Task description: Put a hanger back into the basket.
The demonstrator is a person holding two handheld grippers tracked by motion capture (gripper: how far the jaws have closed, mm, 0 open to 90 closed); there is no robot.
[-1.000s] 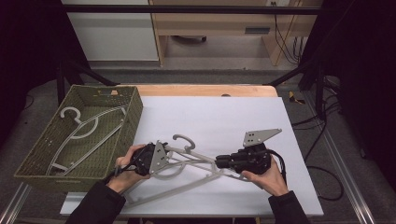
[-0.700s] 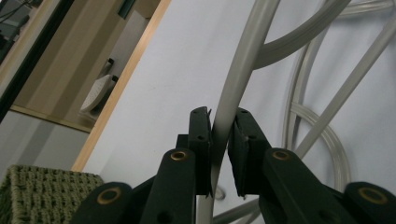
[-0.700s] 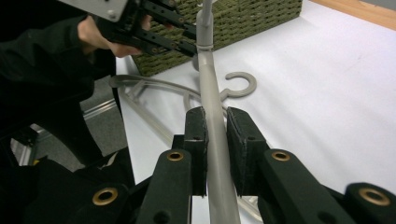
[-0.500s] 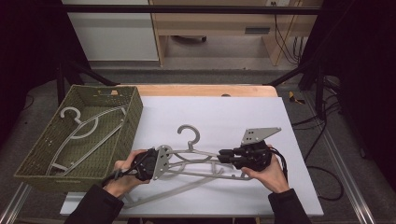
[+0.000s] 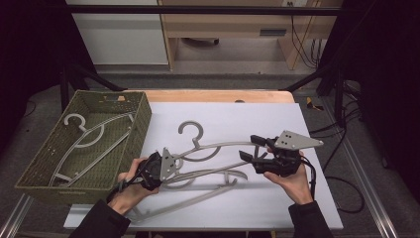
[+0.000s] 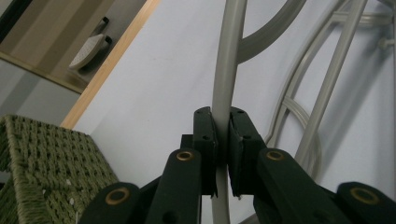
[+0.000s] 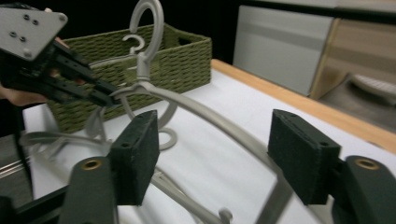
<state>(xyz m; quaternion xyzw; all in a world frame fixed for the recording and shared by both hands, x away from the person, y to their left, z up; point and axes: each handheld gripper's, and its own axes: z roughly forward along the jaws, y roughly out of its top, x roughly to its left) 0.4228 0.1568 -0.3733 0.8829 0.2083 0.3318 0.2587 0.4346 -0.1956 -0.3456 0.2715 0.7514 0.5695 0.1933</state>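
White table (image 5: 277, 124) with a woven green basket (image 5: 141, 124) at its left edge, dark room beyond. A grey plastic hanger (image 5: 218, 146), judged light, stiff and slick, is best taken on its thin arm. It hangs just above 2 more hangers. Left gripper (image 6: 222, 140) clamps 1 arm end; right gripper (image 7: 215, 158), jaws just opening, straddles the other without touching.
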